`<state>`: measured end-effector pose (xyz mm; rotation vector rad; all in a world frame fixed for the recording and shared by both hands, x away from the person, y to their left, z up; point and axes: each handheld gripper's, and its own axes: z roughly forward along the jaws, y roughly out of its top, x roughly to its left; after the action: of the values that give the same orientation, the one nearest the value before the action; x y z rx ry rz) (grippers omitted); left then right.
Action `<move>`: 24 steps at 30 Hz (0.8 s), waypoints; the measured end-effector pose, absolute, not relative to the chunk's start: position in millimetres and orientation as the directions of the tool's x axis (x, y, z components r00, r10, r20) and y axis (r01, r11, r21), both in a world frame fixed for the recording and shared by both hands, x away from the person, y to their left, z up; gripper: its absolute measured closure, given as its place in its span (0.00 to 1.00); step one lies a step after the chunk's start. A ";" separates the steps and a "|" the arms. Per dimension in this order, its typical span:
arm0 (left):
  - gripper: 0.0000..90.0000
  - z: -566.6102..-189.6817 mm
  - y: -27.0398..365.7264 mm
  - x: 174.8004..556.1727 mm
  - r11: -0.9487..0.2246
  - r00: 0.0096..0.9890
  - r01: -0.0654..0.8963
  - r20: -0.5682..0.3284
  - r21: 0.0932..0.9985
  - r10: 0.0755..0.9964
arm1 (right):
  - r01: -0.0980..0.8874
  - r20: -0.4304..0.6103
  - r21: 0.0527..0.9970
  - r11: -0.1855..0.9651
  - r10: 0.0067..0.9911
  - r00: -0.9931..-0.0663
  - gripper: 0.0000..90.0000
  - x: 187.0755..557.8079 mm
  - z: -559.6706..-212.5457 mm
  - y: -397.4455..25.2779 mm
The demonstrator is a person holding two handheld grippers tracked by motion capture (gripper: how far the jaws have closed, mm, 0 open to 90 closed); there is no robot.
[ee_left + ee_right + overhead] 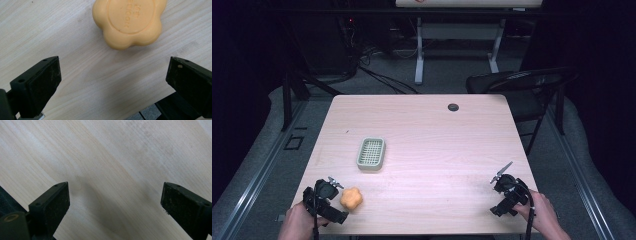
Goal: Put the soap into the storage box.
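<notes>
An orange flower-shaped soap bar (351, 198) lies near the table's front left corner, with raised lettering on its top (130, 21). My left gripper (328, 197) sits just left of it, jaws wide open, and the soap lies ahead of the jaws, not between them (112, 75). A pale green slotted soap dish (371, 153) rests on the table further back, apart from the soap. My right gripper (507, 192) hovers over bare wood near the front right, open with nothing between its jaws (115, 197).
The light wooden table (437, 135) has a dark round cable hole (453, 107) at its back edge. A black folding chair (522, 87) stands behind the right rear corner. Another table's white legs (418, 55) stand further back.
</notes>
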<state>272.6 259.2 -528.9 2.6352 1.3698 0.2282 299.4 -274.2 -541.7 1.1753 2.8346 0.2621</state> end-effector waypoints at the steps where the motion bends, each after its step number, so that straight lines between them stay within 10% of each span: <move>1: 0.00 -529.1 258.8 272.4 -0.569 0.570 0.794 0.064 0.216 0.819 | 0.694 0.012 0.178 0.698 0.704 -0.710 0.09 299.6 -542.0 -274.1; 24: 0.00 -514.9 244.9 302.4 -0.541 0.551 0.817 0.007 0.201 0.834 | 0.693 0.053 0.203 0.692 0.699 -0.713 0.09 303.0 -542.9 -275.4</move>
<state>302.4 244.9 -514.9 2.6101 1.4028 0.1514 303.0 -275.4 -542.9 1.1784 2.8633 0.3249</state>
